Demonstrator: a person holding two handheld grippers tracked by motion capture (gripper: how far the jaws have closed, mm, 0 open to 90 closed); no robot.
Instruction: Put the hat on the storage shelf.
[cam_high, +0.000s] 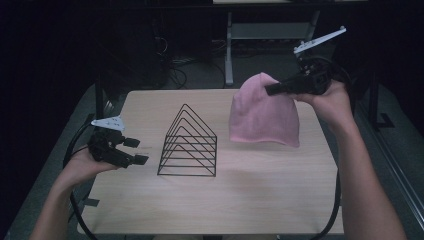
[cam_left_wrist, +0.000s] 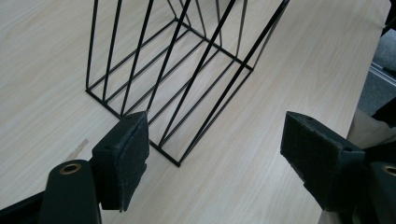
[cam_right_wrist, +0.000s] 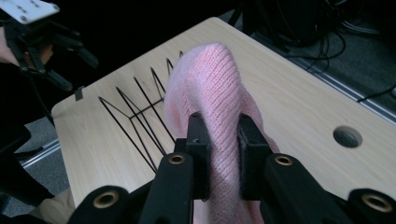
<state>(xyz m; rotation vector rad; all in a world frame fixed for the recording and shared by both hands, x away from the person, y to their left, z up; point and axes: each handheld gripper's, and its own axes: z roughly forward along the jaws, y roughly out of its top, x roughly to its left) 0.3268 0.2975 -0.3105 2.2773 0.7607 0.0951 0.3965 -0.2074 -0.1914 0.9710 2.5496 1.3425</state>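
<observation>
Nearest the person, by the left edge of the worktop (cam_high: 280, 200), the left tongs (cam_high: 134, 151) are held released, their pads (cam_left_wrist: 126, 158) spread wide with nothing between them, pointed at the wire rack (cam_high: 189, 143) that stands just beyond, towards the middle of the worktop. Farther off, above the far right part of the worktop, a pink knitted hat (cam_high: 263, 112) is held up by its crown in the right tongs (cam_high: 272, 88), which are clenched on a fold of the knit; in the right gripper view the wool is seen pinched between the two pads (cam_right_wrist: 251, 156). The hat hangs with its brim clear of, or barely off, the surface, and it is kept apart from the rack. The step in hand is judged to be the lifting and carrying of the hat. The next move would call for the hat to be brought across to the rack and lowered over its peaked wires, with the open left tongs available to steady the rack or spread the brim.
</observation>
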